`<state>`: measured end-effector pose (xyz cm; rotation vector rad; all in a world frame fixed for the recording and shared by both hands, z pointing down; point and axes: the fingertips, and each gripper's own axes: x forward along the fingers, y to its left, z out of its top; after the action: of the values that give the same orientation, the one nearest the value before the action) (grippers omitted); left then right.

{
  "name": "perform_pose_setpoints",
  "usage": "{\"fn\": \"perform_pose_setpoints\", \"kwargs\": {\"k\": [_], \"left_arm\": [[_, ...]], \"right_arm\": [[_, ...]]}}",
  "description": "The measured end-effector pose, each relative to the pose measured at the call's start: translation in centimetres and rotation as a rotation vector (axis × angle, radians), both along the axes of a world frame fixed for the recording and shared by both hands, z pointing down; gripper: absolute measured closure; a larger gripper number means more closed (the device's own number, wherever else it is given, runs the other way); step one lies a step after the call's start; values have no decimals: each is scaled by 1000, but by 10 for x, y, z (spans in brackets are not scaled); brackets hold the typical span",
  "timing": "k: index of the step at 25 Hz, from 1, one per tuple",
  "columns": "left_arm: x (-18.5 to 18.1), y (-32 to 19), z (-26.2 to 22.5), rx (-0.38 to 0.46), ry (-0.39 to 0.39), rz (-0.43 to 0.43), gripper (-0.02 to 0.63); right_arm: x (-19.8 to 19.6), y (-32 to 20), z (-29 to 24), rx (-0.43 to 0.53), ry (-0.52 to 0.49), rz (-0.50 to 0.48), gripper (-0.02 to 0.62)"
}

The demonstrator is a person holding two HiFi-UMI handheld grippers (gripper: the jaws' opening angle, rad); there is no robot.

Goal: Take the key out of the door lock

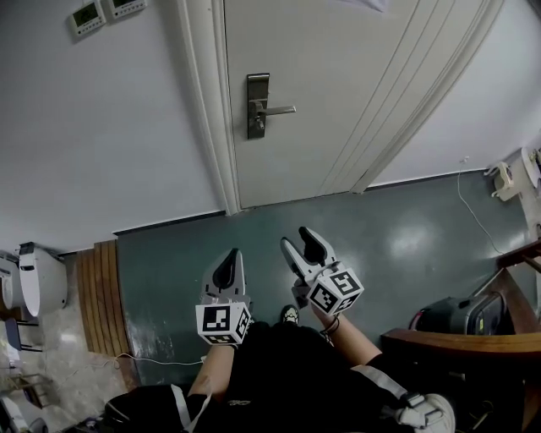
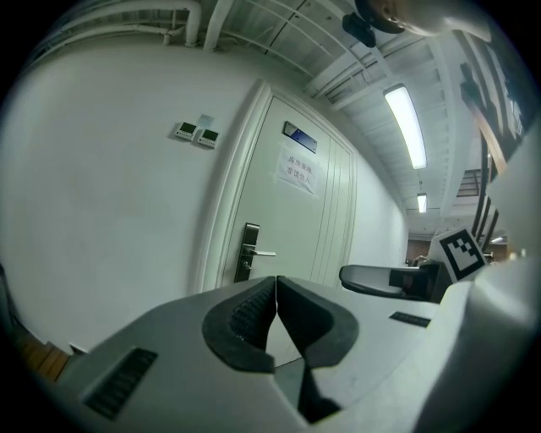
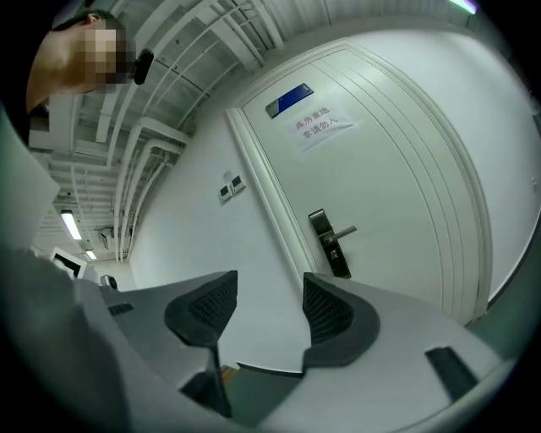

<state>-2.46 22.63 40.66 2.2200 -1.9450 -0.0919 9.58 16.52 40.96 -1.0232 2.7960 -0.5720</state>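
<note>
The pale door (image 1: 338, 93) is closed, with a dark metal lock plate and lever handle (image 1: 258, 106) near its left edge. The lock plate (image 2: 247, 254) also shows small and far off in the left gripper view, and the lock plate (image 3: 331, 245) likewise in the right gripper view. A small bright spot sits under the lever; I cannot make out a key there. Both grippers hang low over the green floor, well short of the door. My left gripper (image 1: 230, 258) (image 2: 275, 283) is shut and holds nothing. My right gripper (image 1: 297, 241) (image 3: 269, 283) is open and empty.
Two wall control panels (image 1: 89, 15) hang left of the door frame. A white appliance (image 1: 38, 283) and a wooden strip (image 1: 101, 296) lie at the left. A black case (image 1: 456, 315) and a wooden rail (image 1: 473, 342) stand at the right. A paper notice (image 3: 325, 127) is stuck on the door.
</note>
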Motion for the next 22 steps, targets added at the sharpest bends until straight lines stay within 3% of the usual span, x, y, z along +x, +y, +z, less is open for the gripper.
{"fn": "perform_pose_setpoints", "kwargs": {"k": [12, 22], "left_arm": [[-51, 8, 19, -22, 5, 29, 583], [-60, -28, 23, -21, -9, 60, 583]], "right_arm": [[-41, 5, 5, 30, 47, 59, 353], [-52, -28, 2, 76, 74, 92, 354]]}}
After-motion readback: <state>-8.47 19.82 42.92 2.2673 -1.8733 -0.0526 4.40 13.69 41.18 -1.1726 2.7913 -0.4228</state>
